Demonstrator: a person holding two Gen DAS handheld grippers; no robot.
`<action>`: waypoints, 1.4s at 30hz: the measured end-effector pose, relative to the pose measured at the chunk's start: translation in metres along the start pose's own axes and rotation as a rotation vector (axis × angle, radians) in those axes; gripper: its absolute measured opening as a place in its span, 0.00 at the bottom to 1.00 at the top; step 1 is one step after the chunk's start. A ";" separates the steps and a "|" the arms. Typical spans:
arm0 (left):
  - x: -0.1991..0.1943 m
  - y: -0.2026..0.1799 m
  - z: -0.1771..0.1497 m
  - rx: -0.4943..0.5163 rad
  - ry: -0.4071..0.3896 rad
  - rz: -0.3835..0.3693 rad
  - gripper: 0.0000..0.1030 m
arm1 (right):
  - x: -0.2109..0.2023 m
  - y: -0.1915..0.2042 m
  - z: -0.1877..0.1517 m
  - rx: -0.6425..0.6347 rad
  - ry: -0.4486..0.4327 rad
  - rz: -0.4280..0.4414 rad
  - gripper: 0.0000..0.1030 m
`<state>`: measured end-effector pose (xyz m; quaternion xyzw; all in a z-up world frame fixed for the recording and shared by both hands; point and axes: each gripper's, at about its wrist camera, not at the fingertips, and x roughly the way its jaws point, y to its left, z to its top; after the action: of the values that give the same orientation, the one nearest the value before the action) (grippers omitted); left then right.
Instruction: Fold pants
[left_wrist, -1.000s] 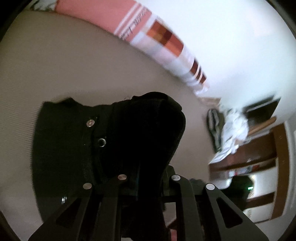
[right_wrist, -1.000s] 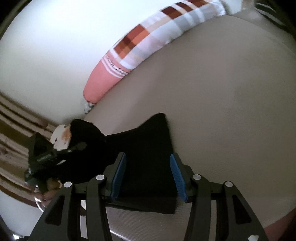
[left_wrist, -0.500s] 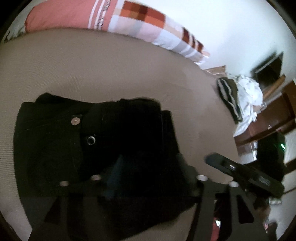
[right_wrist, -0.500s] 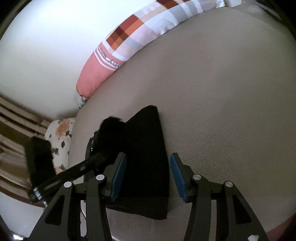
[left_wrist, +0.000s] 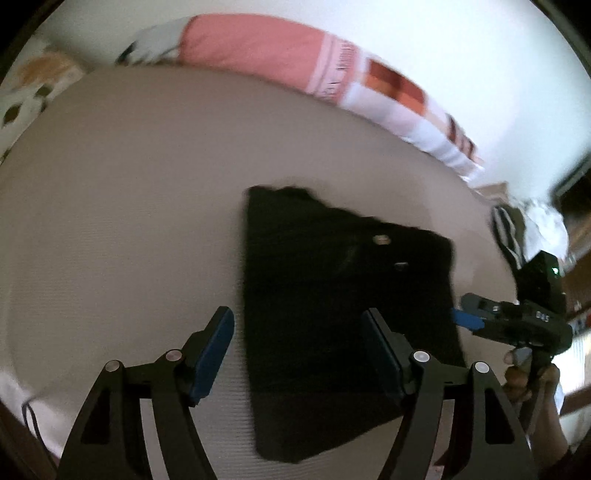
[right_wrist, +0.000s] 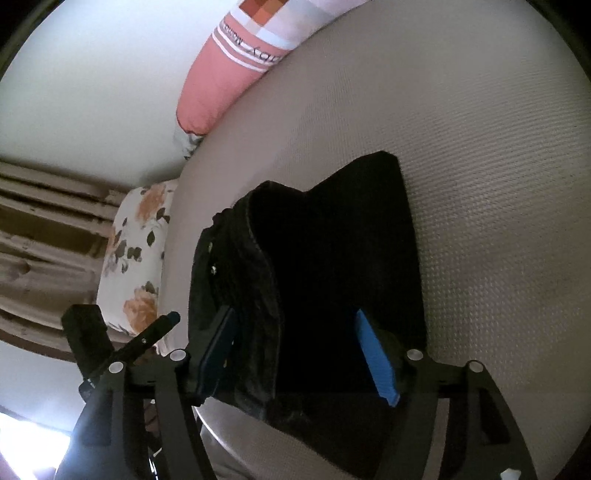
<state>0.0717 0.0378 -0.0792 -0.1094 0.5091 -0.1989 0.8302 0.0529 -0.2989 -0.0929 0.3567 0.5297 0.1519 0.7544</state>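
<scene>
The black pants (left_wrist: 332, 302) lie folded into a compact block on the beige mattress (left_wrist: 129, 192); metal waist buttons show on top. My left gripper (left_wrist: 299, 354) is open and empty, hovering over the block's near left part, blue pads apart. My right gripper (right_wrist: 295, 354) is open and empty, low over the pants (right_wrist: 332, 266), its fingers on either side of the stacked layers. The right gripper also shows in the left wrist view (left_wrist: 469, 319) at the block's right edge. The left gripper shows in the right wrist view (right_wrist: 162, 325) at the left.
A long pink and checked bolster (left_wrist: 314, 70) lies along the wall at the mattress's far edge. A floral pillow (right_wrist: 136, 258) sits at the mattress's left end. A heap of clothes (left_wrist: 532, 229) and dark wooden furniture stand beyond the right edge.
My left gripper has let go of the folded layer, opened and pulled back to the left. The pants now lie flat. My right gripper has moved closer over the pants and stays open.
</scene>
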 end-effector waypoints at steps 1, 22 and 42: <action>0.001 0.007 -0.003 -0.013 0.004 0.012 0.70 | 0.003 -0.001 0.002 0.000 0.006 0.005 0.64; 0.008 0.000 0.006 -0.014 -0.018 0.006 0.70 | -0.027 0.041 0.013 -0.057 -0.148 0.050 0.13; 0.063 -0.033 -0.003 0.150 0.082 0.087 0.71 | -0.016 0.004 -0.009 -0.078 -0.128 -0.279 0.27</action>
<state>0.0875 -0.0191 -0.1181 -0.0166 0.5308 -0.2046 0.8223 0.0393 -0.3023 -0.0801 0.2590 0.5186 0.0433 0.8137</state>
